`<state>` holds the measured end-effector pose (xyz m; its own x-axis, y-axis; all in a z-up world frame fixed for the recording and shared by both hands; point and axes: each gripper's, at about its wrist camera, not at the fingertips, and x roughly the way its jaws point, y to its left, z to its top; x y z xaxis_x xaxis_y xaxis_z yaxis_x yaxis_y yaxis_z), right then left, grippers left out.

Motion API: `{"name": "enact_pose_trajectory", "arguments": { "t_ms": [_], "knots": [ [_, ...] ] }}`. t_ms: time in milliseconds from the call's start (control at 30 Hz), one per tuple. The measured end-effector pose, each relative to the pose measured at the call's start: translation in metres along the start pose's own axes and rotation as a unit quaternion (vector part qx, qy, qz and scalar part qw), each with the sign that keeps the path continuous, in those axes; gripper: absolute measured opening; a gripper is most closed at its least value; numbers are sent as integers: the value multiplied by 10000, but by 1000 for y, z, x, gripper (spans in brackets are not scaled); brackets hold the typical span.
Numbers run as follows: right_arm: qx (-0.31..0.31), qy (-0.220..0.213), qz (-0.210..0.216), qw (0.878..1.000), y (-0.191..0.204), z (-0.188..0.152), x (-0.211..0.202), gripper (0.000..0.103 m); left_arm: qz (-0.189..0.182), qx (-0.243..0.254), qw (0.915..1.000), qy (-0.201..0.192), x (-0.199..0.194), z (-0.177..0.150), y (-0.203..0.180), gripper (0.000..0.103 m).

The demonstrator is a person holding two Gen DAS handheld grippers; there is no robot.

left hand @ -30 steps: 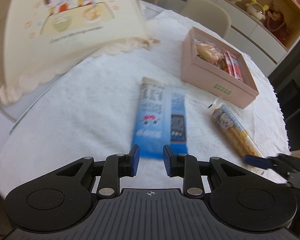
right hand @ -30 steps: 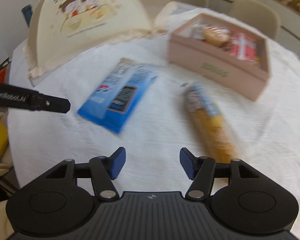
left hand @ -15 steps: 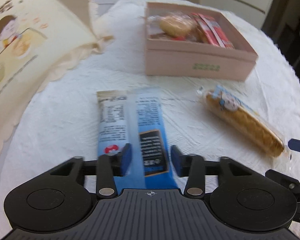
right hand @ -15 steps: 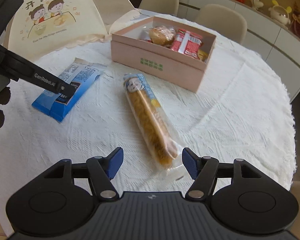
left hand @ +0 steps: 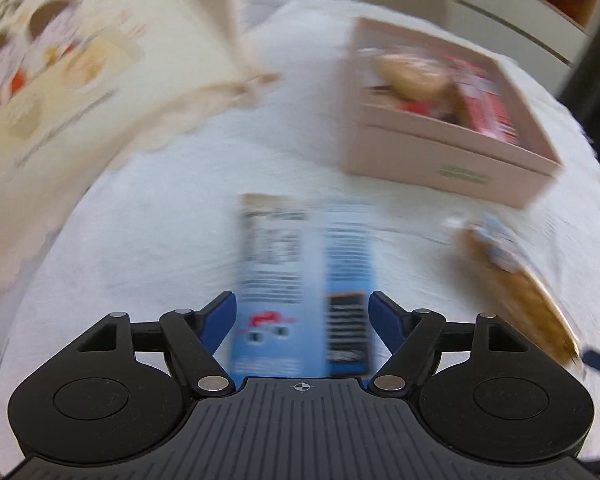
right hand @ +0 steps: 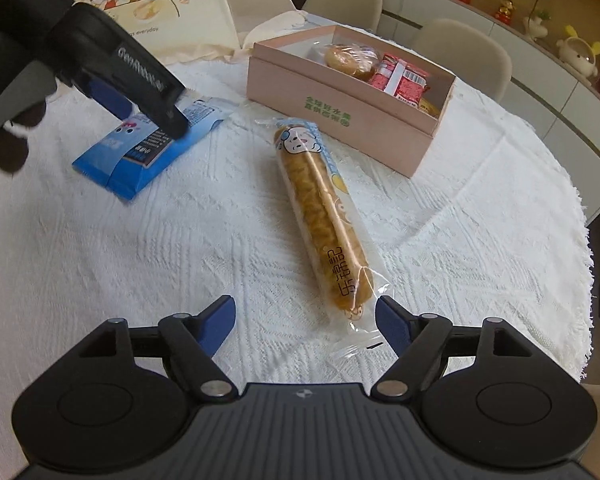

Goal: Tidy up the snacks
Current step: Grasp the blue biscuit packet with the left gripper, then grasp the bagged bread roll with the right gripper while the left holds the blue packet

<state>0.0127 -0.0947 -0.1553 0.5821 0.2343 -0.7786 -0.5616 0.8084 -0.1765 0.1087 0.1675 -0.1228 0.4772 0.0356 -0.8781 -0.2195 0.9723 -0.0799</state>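
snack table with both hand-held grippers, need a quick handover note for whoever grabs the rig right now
Left hand-held gripper: open, fingers straddling the flat blue foil snack packet on the white tablecloth; not gripped yet.
Right hand-held gripper: open, empty, its fingers either side of the near end of the long clear-wrapped golden pastry stick.
Open pink cardboard box: already holds a round bun and red packets.
Left to do: grasp the blue packet and the pastry stick and put both into the box.

Left hand-held gripper (left hand: pixel 302 314): jaws wide apart, fingers (left hand: pixel 220 316) pointing 12 o'clock, low. Right hand-held gripper (right hand: pixel 305 322): jaws wide apart, nothing clamped, level, aimed 12 o'clock. Left unit sits at right cam's 10 o'clock.
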Motion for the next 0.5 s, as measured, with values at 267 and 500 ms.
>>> {"name": "enact_pose_trajectory", "arguments": {
  "t_ms": [267, 500],
  "knots": [
    [-145, -35, -180, 9997, 10, -10, -1, 81, -406, -63, 9989, 210, 22, 10, -7, 94],
    [-291, -57, -246, 9993, 16, -12, -7, 81, -420, 152, 9990, 82, 8, -7, -16, 87]
  ]
}}
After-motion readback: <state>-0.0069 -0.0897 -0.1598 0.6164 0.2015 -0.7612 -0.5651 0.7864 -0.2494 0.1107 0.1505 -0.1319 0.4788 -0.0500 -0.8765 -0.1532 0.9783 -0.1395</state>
